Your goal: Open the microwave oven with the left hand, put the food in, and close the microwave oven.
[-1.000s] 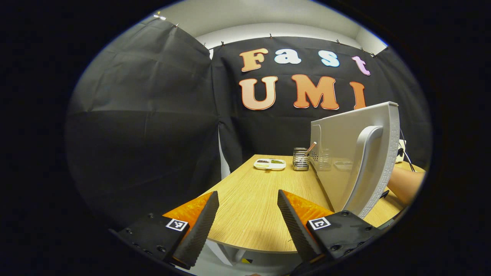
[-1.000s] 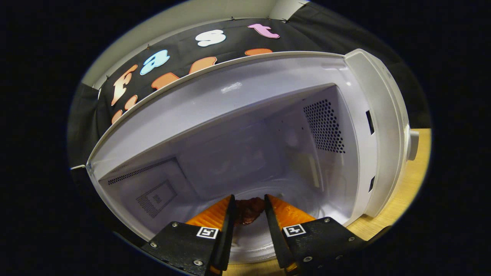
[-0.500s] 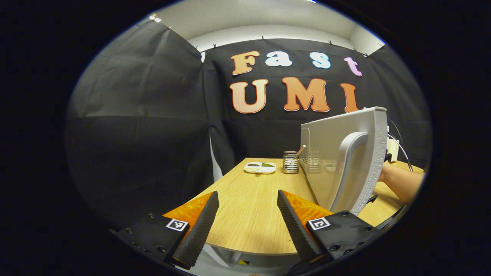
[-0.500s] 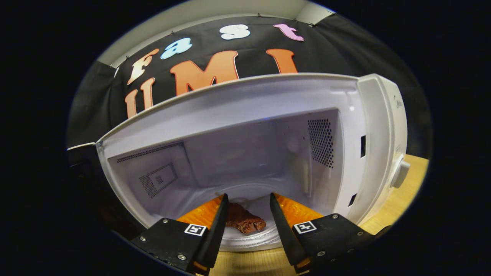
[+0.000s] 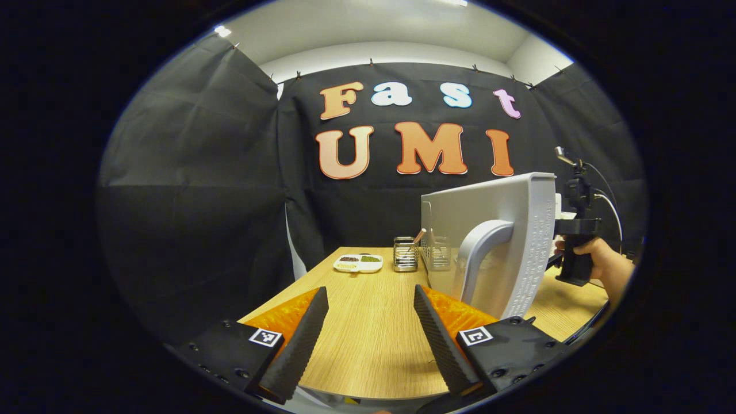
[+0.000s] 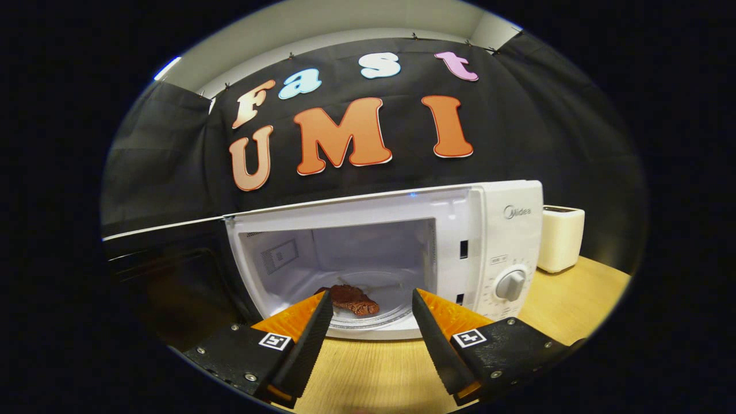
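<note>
In the right gripper view the white microwave (image 6: 506, 230) stands with its cavity open, and a brown piece of food (image 6: 352, 300) lies on the glass turntable inside. My right gripper (image 6: 368, 333) is open in front of the cavity, outside it, fingers apart and holding nothing. The dark inner side of the swung-out door (image 6: 167, 270) shows at the left. In the left gripper view that door (image 5: 500, 241) with its curved handle (image 5: 476, 253) stands edge-on at the right. My left gripper (image 5: 368, 339) is open over the table, left of the door and not touching it. Behind the door a hand holds the right gripper (image 5: 575, 241).
A wooden table (image 5: 368, 322) carries a white divided dish (image 5: 357, 263) and a metal mesh utensil holder (image 5: 405, 254) at the back. A white toaster-like box (image 6: 560, 238) stands right of the microwave. Black cloth walls close the booth.
My right gripper let go of the food on the turntable, opened and drew back out of the cavity. The left gripper view shifted slightly, so the door sits farther left and farther off.
</note>
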